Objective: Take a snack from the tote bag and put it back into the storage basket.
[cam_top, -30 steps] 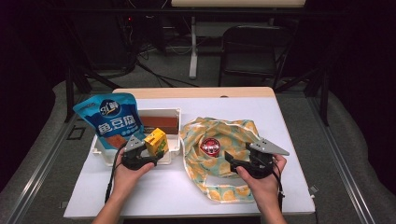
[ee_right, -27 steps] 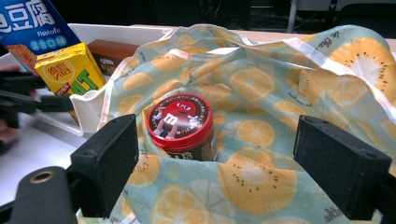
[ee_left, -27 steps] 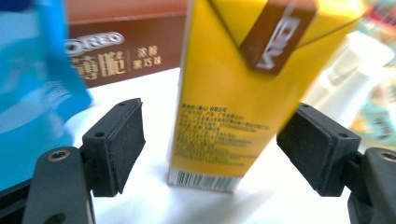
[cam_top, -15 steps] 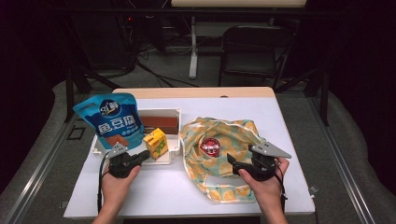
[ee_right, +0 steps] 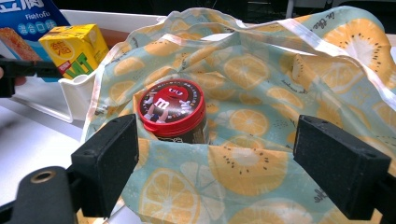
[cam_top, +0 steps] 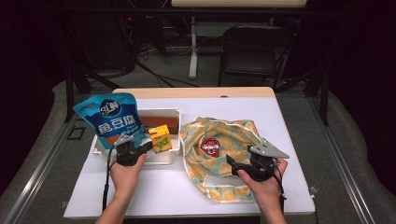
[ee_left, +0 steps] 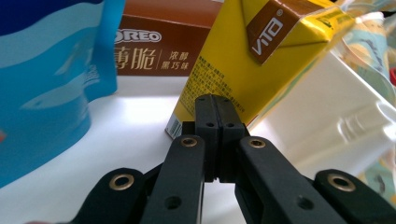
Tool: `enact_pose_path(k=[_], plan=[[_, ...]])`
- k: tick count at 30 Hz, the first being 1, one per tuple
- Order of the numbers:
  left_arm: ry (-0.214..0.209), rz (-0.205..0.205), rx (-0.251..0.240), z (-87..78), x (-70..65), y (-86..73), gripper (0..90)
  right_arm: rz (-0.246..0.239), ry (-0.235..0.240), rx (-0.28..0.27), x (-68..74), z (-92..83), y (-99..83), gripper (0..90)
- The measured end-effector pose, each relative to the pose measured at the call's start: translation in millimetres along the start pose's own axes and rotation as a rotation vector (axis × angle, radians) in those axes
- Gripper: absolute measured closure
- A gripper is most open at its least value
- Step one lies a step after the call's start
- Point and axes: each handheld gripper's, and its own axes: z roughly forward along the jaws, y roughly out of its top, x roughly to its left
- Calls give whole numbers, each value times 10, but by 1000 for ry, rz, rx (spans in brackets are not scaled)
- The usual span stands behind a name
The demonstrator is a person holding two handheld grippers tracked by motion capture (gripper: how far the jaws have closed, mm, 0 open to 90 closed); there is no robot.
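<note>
Beside yellow carton [ee_left: 252,60]: left gripper [ee_left: 215,105] closed, empty; right gripper [ee_right: 215,161] wide (over fruit-print bag [ee_right: 261,74]).

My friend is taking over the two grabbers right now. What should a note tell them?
Left gripper: jaws shut, nothing in them, tips just short of the yellow drink carton; they closed within the last second.
Right gripper: open, holding nothing, above the near edge of the fruit-print bag.
The carton stands in the white tray with the brown biscuit box; the blue snack pouch leans at the tray's left end.
Done: the red-lidded candy jar sits in the bag.
Probably left: carton, box and pouch into the bag.
</note>
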Motion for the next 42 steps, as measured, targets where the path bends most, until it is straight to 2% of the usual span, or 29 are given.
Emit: enact_pose_path(k=[3, 6, 10, 13, 15, 16, 19, 22, 25, 27, 29, 32, 34, 38, 40, 42], plan=[[0, -5, -2, 56, -14, 36, 900, -3, 2, -1, 3, 12, -11, 140], [-11, -11, -10, 44, -4, 50, 900, -5, -1, 3, 0, 18, -19, 140], [-36, 16, -31, -141, -36, 41, 900, -5, -1, -7, 1, 14, -19, 140], [-54, 81, -29, -227, -106, -36, 900, -6, -3, -7, -4, 19, -19, 141], [-69, 118, -13, -221, -146, -60, 900, -10, -4, -1, 3, 30, -17, 141], [-77, 125, -11, -206, -162, -62, 900, -12, -3, 0, 10, 32, -16, 141], [-62, 146, 1, -160, -198, -34, 900, -17, -1, -2, 34, 33, -14, 141], [-42, 138, 10, -91, -202, 22, 900, -21, 0, -1, 44, 35, -13, 141], [-48, 113, 17, -26, -194, 63, 900, -19, -1, 0, 37, 45, -21, 141], [-46, 118, 18, 17, -202, 73, 900, -19, 3, 3, 36, 48, -26, 141], [-60, 104, 23, 67, -216, 81, 900, -18, 3, 3, 33, 49, -28, 141], [-64, 116, 39, 141, -250, 102, 900, -18, 1, 5, 25, 45, -27, 142], [-73, 100, 33, 196, -268, 110, 900, -17, 0, 4, 21, 43, -27, 142], [-75, 112, 48, 281, -312, 149, 900, -15, 1, -2, 23, 45, -26, 142], [-78, 132, 40, 327, -327, 162, 900, -16, 2, 1, 27, 45, -25, 143], [-71, 121, 29, 356, -313, 162, 900, -20, -2, 5, 31, 45, -27, 143]])
